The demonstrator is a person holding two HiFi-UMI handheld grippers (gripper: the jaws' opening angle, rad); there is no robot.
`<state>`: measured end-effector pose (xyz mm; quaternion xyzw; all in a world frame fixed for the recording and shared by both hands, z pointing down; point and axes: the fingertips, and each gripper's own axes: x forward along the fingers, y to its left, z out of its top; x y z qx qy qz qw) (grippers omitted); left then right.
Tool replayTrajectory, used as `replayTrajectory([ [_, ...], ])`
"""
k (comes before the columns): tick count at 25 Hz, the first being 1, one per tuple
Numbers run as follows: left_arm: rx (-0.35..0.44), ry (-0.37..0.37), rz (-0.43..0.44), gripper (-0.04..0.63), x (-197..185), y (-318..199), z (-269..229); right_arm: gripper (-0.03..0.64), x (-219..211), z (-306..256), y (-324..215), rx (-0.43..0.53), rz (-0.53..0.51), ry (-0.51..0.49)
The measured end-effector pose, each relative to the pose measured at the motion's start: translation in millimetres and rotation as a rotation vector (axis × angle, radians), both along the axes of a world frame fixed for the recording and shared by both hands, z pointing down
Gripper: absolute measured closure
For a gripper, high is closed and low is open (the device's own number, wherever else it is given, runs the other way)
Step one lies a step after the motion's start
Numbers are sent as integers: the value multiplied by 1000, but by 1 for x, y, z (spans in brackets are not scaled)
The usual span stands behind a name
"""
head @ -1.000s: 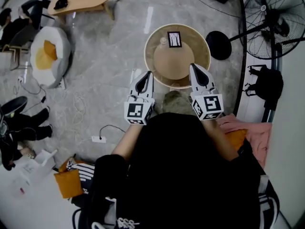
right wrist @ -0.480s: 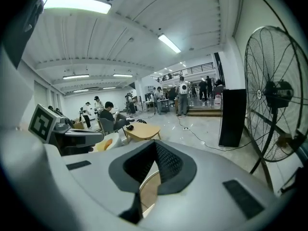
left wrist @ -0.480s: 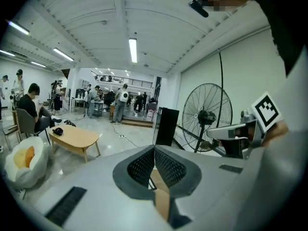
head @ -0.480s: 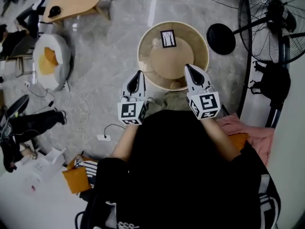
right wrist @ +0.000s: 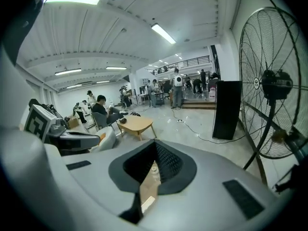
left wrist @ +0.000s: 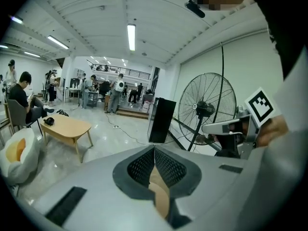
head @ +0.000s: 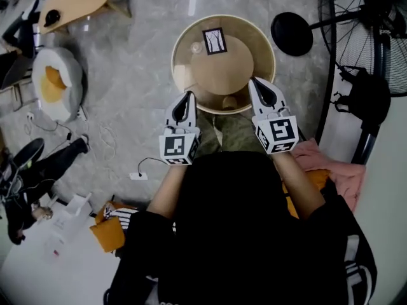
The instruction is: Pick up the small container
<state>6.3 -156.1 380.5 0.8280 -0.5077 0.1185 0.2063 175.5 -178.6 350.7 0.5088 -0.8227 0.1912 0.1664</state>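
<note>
- Fingers of the left gripper (head: 186, 98) were pressed together, empty, at the round desk's (head: 268, 46) 7 o'clock edge.
- Right gripper (head: 257, 82) fingers were likewise together, at 4 o'clock.
- Small container (head: 196, 47) stood at 10 o'clock.

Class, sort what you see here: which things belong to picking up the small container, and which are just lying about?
Belong to the job:
- small clear container
- round table it stands on
- left gripper, shut
- right gripper, shut

Just lying about:
- framed picture
- standing fan
- low wooden table
- black bag
- power strip
</note>
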Motion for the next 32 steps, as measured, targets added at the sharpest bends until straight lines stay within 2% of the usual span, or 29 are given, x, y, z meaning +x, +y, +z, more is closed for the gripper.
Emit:
replayTrajectory([
  [3, -6, -2, 25, 575, -1, -22, 30, 595, -1, 25, -17, -18, 12, 0],
  [6, -49, 16, 1, 575, -9, -46, 76, 595, -11, 55, -37, -21, -23, 15],
  [11, -76, -23, 32, 575, -3, -70, 157, 595, -22, 117, -54, -55, -41, 23],
  [16, -125, 36, -42, 575, -8, -108, 233, 595, -45, 201, -62, -122, -117, 29],
  [20, -98, 4, -31, 575, -8, -126, 297, 595, -49, 262, -69, -92, -163, 83],
  [22, -82, -5, -27, 575, -10, -134, 320, 595, -38, 288, -78, -80, -146, 118],
  [27, -58, -22, 18, 575, -16, -148, 367, 595, -22, 343, -96, -104, -86, 113],
  [30, -52, -30, 65, 575, -7, -147, 393, 595, -23, 366, -90, -105, -126, 169],
  [32, -54, -16, 66, 575, -2, -147, 408, 595, -26, 380, -84, -115, -146, 177],
])
